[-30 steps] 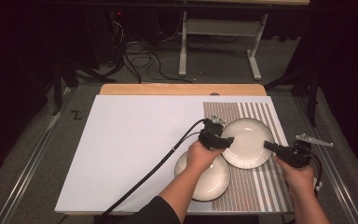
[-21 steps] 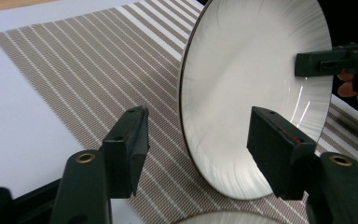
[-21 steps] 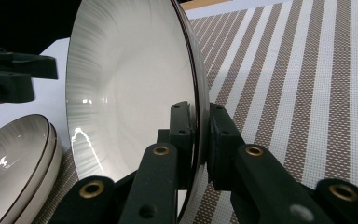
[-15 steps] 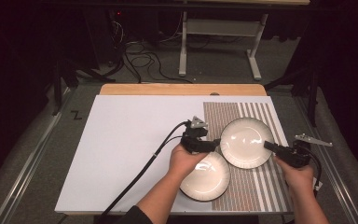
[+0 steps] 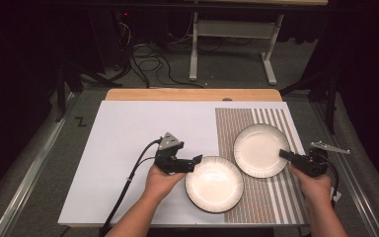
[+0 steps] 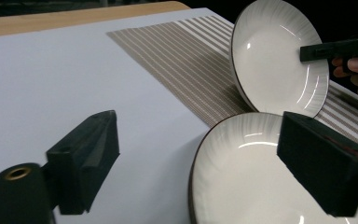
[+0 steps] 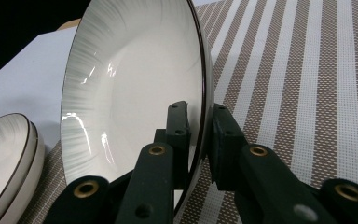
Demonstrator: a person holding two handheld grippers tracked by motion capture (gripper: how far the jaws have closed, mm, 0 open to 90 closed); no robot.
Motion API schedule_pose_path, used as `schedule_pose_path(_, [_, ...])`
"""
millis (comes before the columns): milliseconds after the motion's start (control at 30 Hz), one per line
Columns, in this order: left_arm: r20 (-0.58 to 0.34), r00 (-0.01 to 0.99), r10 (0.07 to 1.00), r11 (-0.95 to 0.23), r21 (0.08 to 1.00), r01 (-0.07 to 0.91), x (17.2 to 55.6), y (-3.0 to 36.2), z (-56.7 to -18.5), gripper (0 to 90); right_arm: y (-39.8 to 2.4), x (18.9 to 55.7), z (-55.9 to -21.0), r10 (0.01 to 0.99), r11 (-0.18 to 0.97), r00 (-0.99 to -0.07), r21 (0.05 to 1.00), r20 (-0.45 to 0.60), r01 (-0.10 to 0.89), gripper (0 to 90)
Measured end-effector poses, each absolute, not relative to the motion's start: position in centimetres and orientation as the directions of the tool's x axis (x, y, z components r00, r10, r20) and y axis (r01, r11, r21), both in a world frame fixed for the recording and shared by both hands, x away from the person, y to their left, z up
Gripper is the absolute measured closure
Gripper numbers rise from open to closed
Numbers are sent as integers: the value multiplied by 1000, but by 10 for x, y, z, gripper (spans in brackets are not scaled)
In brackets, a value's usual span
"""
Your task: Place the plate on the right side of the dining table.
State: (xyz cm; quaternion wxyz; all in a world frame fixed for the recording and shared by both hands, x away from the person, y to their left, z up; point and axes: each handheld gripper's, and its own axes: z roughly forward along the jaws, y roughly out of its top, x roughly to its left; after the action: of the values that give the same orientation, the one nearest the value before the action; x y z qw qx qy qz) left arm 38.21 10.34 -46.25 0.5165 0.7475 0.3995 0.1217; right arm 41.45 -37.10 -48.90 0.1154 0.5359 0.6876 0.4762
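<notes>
A white sheet (image 5: 128, 143) covers most of the worktop (image 5: 192, 95), whose bare wooden edge shows along the far side. A brown-and-white striped placemat (image 5: 271, 197) lies on the sheet's right part. Beyond the worktop, black cables (image 5: 148, 64) sprawl on the grey floor (image 5: 227, 74) beside a pale metal stand (image 5: 232, 34).

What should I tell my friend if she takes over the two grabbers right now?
Left gripper: open, jaws have just been opening, nothing between them, beside the stack's left rim.
Right gripper: shut on the right rim of the lifted plate, held tilted over the striped mat.
Plate stack: sits at the mat's left edge, partly on the white table; the right gripper view shows two plates there.
Done: the stack is set down.
Left: probably placing the held plate.
</notes>
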Motion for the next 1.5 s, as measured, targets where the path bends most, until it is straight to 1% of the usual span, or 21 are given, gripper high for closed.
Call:
schedule_pose_path(67, [-229,642,732,-138,872,469,376,117,-463,85,-371,415,-490,852,-26,-390,773,349,634,801])
schedule_pose_path(233, [-227,622,750,-124,874,469,364,147,-465,75,-371,417,-492,857,-25,-380,765,348,643,791])
schedule_pose_path(367, [-207,611,764,-133,877,462,357,166,-466,50,-371,418,-493,861,-23,-375,762,344,647,785])
schedule_pose_path(500, [-215,596,773,-118,876,469,351,183,-468,34,-371,418,-493,862,-21,-374,762,341,647,783])
schedule_pose_path(867, [-224,562,796,-102,866,490,333,230,-472,35,-370,421,-496,877,-23,-345,745,336,667,750])
schedule_pose_path(1100, [-238,546,803,-77,867,492,332,238,-477,35,-369,422,-497,886,-21,-328,735,329,678,728])
schedule_pose_path(1500, [-254,554,792,-82,856,510,334,235,-484,35,-367,422,-499,895,-5,-321,725,311,689,690])
